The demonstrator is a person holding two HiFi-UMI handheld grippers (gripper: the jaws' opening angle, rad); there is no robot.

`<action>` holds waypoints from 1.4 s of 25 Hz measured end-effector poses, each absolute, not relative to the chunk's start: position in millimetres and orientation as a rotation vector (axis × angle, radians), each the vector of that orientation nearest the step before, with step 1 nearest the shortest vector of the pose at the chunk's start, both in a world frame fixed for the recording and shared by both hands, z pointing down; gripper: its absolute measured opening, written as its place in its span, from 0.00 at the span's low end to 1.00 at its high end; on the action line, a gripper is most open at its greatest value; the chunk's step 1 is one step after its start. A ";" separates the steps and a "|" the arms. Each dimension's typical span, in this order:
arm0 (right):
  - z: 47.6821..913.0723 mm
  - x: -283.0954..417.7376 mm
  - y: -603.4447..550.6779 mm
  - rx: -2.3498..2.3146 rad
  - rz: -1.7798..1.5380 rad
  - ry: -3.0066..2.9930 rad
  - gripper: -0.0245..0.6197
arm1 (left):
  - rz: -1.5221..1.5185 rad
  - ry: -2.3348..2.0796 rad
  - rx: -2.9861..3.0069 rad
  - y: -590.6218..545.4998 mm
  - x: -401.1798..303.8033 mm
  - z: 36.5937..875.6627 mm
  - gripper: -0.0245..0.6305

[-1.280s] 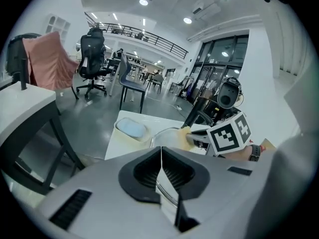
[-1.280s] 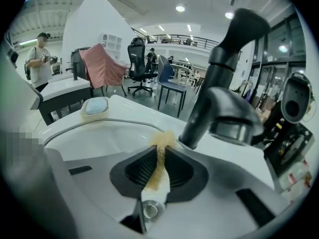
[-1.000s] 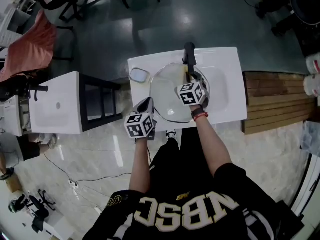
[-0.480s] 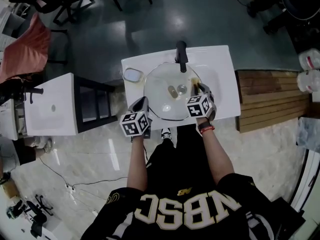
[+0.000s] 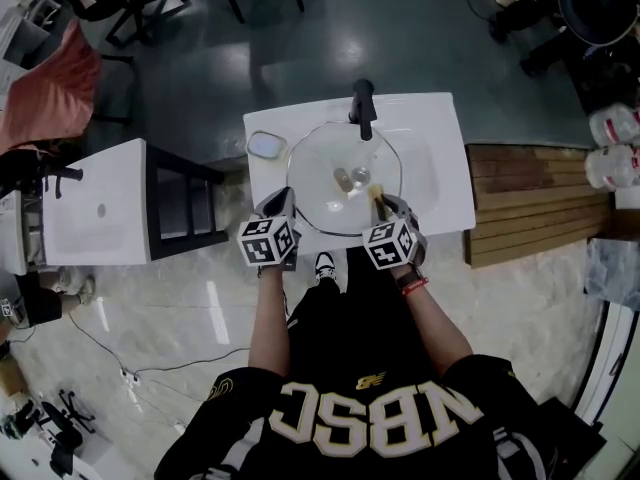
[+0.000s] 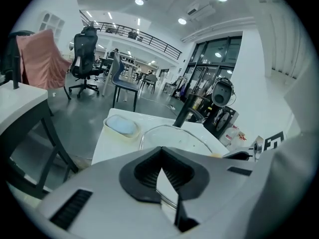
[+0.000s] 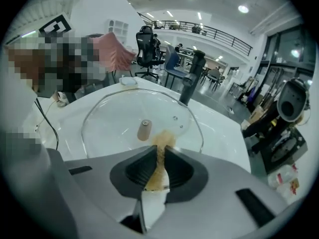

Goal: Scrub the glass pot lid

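Tan sponge, thin and worn, is pinched tight in the right gripper, and its tip looks to be down on the glass lid beside the knob. That's on the person's side of the black tap, a touch right of it. Left gripper now: jaws closed on the lid's rim, near-left of the tap, steadying it by the look of it. Lid sits dome-up over the white basin, right in front of the tap, with the soap dish off to the tap's left. Progress? Mid-scrub, I'd say. The glass reads clear with no suds showing, so how much is done I can't tell; the tap-side half likely wants covering.
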State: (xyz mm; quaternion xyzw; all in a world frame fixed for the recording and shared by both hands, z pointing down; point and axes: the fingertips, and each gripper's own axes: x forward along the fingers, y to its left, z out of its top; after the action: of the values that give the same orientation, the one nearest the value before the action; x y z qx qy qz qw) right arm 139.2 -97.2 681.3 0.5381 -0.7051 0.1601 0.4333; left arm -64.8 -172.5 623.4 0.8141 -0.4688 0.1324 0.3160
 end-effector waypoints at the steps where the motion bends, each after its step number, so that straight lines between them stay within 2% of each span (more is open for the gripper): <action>1: 681.0 131.9 -93.1 1.320 0.408 -1.769 0.12 | 0.345 -1.236 2.146 -172.0 -65.6 622.2 0.06; 9: 683.7 60.7 -74.8 1.091 0.405 -1.898 0.11 | 0.318 -1.279 2.128 -168.2 -85.1 617.9 0.06; 16: 682.4 -2.2 -98.1 1.006 0.578 -2.109 0.11 | 0.307 -1.328 2.088 -161.5 -106.9 619.2 0.06; 20: 688.6 -29.2 -120.1 0.969 0.556 -2.155 0.11 | 0.313 -1.355 2.056 -156.8 -120.5 624.3 0.06; 26: 691.2 -27.5 -184.5 1.057 0.485 -2.142 0.11 | 0.314 -1.329 2.064 -153.2 -116.7 624.7 0.06; 35: 692.1 10.1 -251.9 1.218 0.427 -2.070 0.11 | 0.351 -1.273 2.116 -157.4 -88.2 623.9 0.06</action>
State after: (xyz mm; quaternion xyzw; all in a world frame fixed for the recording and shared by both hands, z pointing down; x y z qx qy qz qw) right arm 10.1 -251.9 692.1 0.4687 -0.7969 0.1645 0.3439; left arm -88.2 -157.4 623.9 0.8043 -0.4838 0.1333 0.3183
